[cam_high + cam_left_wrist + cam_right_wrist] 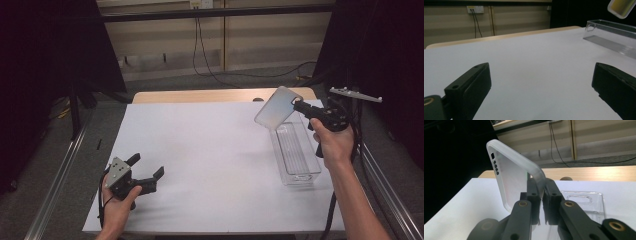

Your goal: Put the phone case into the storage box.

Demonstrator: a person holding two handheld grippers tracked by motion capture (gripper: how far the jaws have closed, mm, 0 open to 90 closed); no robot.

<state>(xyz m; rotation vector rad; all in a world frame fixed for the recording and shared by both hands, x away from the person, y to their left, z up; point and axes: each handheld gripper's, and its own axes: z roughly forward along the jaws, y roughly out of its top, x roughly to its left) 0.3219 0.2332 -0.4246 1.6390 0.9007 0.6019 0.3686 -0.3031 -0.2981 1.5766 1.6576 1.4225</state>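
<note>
The right gripper (300, 106) is closed tight on one edge of a frosted translucent plastic phone case (278, 108), holding it in the air above the far end of a clear rectangular plastic box (296, 156) near the right edge of the white table (215, 150). The grip is only on a thin rim, so I judge the case could pivot or slip out, and it could knock the box wall when lowered. The left gripper (148, 169) rests wide open and holds nothing, near the front left corner. The middle of the table is free for moving; the box stands close to the right edge.
</note>
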